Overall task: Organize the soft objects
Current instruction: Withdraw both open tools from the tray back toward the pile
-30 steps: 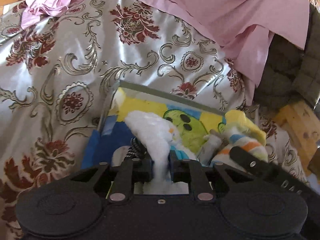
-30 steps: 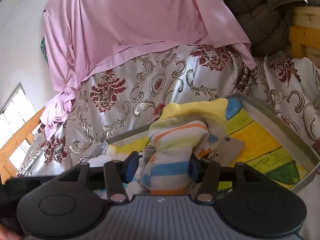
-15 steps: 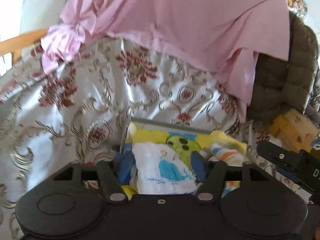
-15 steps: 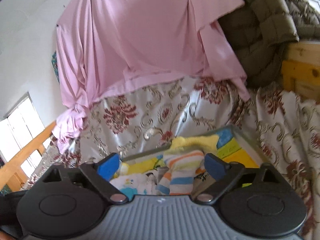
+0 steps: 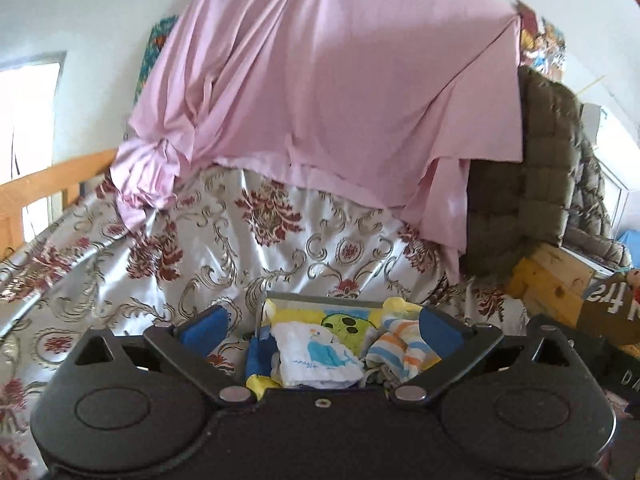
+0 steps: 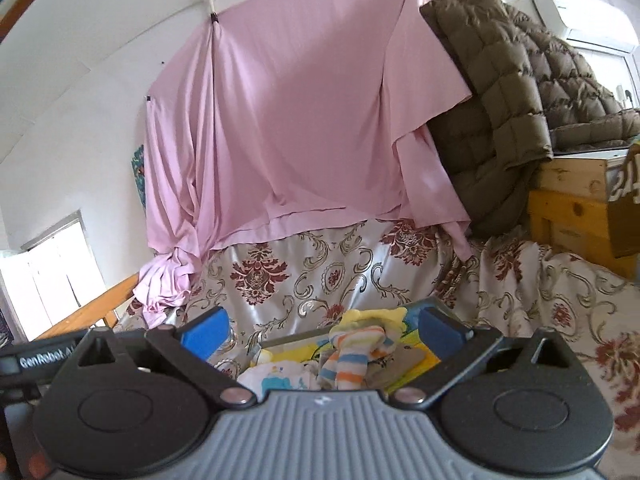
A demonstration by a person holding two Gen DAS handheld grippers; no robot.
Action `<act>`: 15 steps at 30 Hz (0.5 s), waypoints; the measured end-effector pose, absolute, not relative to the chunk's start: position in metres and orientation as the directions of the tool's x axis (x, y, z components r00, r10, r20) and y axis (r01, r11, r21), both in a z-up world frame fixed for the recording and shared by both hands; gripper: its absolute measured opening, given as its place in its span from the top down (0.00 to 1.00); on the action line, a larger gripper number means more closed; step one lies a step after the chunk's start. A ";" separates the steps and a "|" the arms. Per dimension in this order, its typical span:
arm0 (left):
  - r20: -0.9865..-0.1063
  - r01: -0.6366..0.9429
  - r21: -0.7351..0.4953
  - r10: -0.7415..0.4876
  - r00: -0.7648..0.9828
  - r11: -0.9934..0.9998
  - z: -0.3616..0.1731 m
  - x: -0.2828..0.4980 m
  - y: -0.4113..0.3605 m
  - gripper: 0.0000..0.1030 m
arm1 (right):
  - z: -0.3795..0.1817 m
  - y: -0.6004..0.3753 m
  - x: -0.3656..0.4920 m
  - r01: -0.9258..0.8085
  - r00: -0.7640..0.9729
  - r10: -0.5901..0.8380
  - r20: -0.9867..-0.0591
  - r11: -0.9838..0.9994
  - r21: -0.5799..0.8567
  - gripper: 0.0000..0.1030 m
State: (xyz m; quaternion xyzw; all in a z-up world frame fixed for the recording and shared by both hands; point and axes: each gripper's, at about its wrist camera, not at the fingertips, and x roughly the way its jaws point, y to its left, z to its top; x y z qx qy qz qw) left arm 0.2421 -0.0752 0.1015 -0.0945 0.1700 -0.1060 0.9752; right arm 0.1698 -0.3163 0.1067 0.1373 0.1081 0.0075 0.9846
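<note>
Our left gripper (image 5: 322,330) has its blue pads spread wide; they have just been opening, and nothing is between them. Past the pads, lower and a bit farther, lies the white cloth with a blue whale (image 5: 318,356) in the tray (image 5: 316,298). The cloth lies flat, near the left side of the tray, apart from the pads.

Our right gripper (image 6: 322,330) also has its pads spread wide, just opened, with nothing pinched. Below and beyond them lies the striped sock (image 6: 352,354), its long axis running from near to far, with a yellow piece (image 6: 372,314) at the far end. The sock is to the right of the cloth, just beside it.

Both soft things rest in the tray on the flowered bedcover (image 5: 240,256). We judge that the left gripper is nearer to the cloth and the right one nearer to the sock.
</note>
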 end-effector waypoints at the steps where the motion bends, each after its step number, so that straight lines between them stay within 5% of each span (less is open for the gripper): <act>1: -0.301 0.177 -0.217 -0.239 0.923 0.960 0.102 0.233 -0.074 0.01 | 0.105 -0.314 0.161 0.016 0.978 0.040 -0.204 0.964 0.265 0.00; 9: -0.228 0.205 -0.172 -0.241 0.943 0.964 0.101 0.162 -0.057 0.01 | 0.095 -0.283 0.089 0.038 0.993 -0.016 -0.118 0.982 0.187 0.00; 15: -0.231 0.212 -0.148 -0.242 0.942 0.966 0.090 0.118 -0.039 0.01 | 0.084 -0.265 0.057 0.004 0.984 0.027 -0.174 0.985 0.173 0.00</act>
